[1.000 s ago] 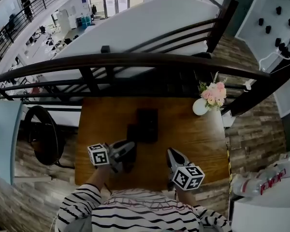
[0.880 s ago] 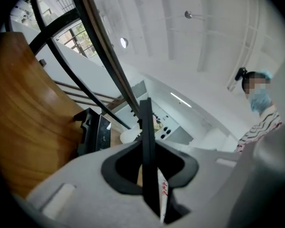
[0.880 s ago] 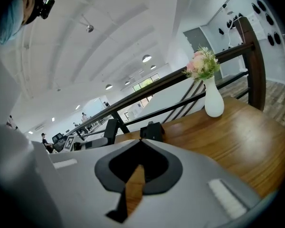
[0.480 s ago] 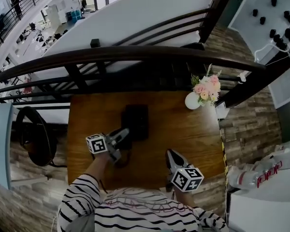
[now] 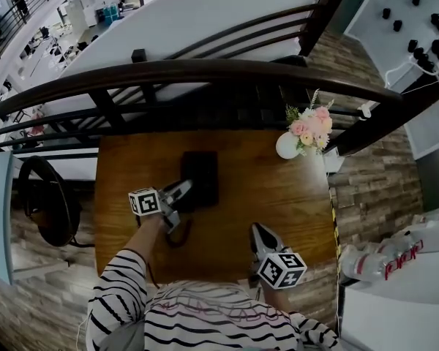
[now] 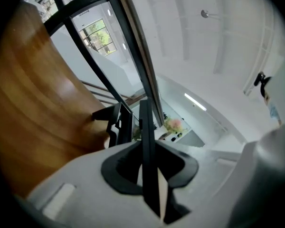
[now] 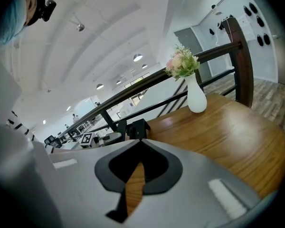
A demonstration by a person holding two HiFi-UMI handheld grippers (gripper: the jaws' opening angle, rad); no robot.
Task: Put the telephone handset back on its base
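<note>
Wooden counter (image 5: pixel 278 196) stops at a dark railing (image 5: pixel 205 72) just behind the base (image 5: pixel 201 168). Your left tongs (image 5: pixel 181 190) are clamped on the dark handset (image 6: pixel 145 127), which shows only edge-on, at the base's near left corner. Whether the handset touches the base is hard to make out. Your right tongs (image 5: pixel 260 232), jaws together with nothing between them, sit well to the right of the base, with bare wood between them and it.

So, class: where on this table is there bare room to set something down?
Bare wood lies between the telephone base and the vase, and along the table's right side ahead of the right tongs. It is crowded left of the base, around the left tongs.
</note>
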